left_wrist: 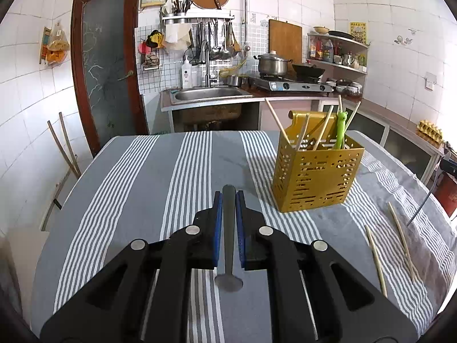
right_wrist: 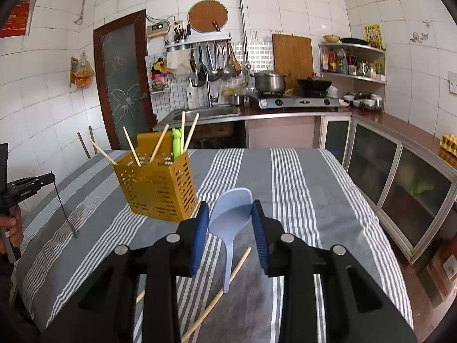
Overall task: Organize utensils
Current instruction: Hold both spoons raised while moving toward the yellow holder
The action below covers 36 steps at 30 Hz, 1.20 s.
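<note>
Right now the left gripper (left_wrist: 228,200) is clenched on a grey metal utensil (left_wrist: 228,237) above the striped table (left_wrist: 137,177). Meanwhile the right gripper (right_wrist: 230,214) pinches a pale blue spoon (right_wrist: 231,217) over loose chopsticks (right_wrist: 220,294) near the table's front edge, beside the gold utensil holder (right_wrist: 160,188).

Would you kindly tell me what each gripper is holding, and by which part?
Left gripper: a dark grey metal utensil, clamped along its flat handle. Right gripper: a pale blue plastic spoon, gripped across its bowl.
</note>
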### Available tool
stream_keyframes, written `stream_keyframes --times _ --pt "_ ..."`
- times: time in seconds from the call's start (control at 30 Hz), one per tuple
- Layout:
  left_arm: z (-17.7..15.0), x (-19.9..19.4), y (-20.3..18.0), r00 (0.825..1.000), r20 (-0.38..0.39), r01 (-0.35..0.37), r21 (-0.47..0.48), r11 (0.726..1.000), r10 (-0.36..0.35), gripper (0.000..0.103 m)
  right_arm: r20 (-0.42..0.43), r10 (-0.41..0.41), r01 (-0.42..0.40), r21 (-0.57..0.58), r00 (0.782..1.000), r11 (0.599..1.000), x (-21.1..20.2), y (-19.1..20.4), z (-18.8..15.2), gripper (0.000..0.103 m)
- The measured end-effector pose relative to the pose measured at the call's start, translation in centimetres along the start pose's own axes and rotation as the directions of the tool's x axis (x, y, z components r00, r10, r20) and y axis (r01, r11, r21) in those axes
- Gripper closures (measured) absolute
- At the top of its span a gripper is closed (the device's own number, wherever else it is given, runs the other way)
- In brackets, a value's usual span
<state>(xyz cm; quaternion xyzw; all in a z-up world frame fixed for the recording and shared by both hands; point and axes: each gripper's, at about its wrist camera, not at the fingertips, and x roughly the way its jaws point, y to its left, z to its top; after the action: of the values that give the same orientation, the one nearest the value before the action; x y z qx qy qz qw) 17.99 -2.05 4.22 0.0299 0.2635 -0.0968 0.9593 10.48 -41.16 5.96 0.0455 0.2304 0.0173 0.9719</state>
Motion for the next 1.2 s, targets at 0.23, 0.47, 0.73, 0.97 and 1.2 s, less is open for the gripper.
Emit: stream_keyframes --times 0.23,0.47,0.73,0.97,1.2 --pt "0.7 -0.8 -0.3 1.0 0.027 0.004 0.013 1.0 -0.004 0.095 0.032 0.001 -0.001 -0.012 0.999 1.0 -0.9 0.4 1.1 0.072" --pt "1.3 -1.7 -0.6 0.999 0.054 0.004 0.019 1.0 -0.005 0.095 0.062 0.011 -0.009 -0.026 0.998 1.0 -1.7 0.9 2.2 0.072" --pt "1.7 -2.4 -0.8 0.997 0.075 0.004 0.027 1.0 -0.006 0.095 0.09 0.025 -0.021 -0.045 0.996 0.999 -2.3 1.5 3.5 0.072" --pt "1.0 -1.1 -0.9 1.0 0.023 0.019 0.027 0.999 -0.019 0.095 0.082 0.033 -0.03 -0.044 0.996 0.999 -2.2 1.5 3.3 0.072" --pt "-0.2 3.0 -2.6 0.995 -0.078 0.064 0.09 0.994 -0.057 0.042 0.065 0.029 -0.027 -0.035 0.997 0.999 -1.3 1.0 3.1 0.072"
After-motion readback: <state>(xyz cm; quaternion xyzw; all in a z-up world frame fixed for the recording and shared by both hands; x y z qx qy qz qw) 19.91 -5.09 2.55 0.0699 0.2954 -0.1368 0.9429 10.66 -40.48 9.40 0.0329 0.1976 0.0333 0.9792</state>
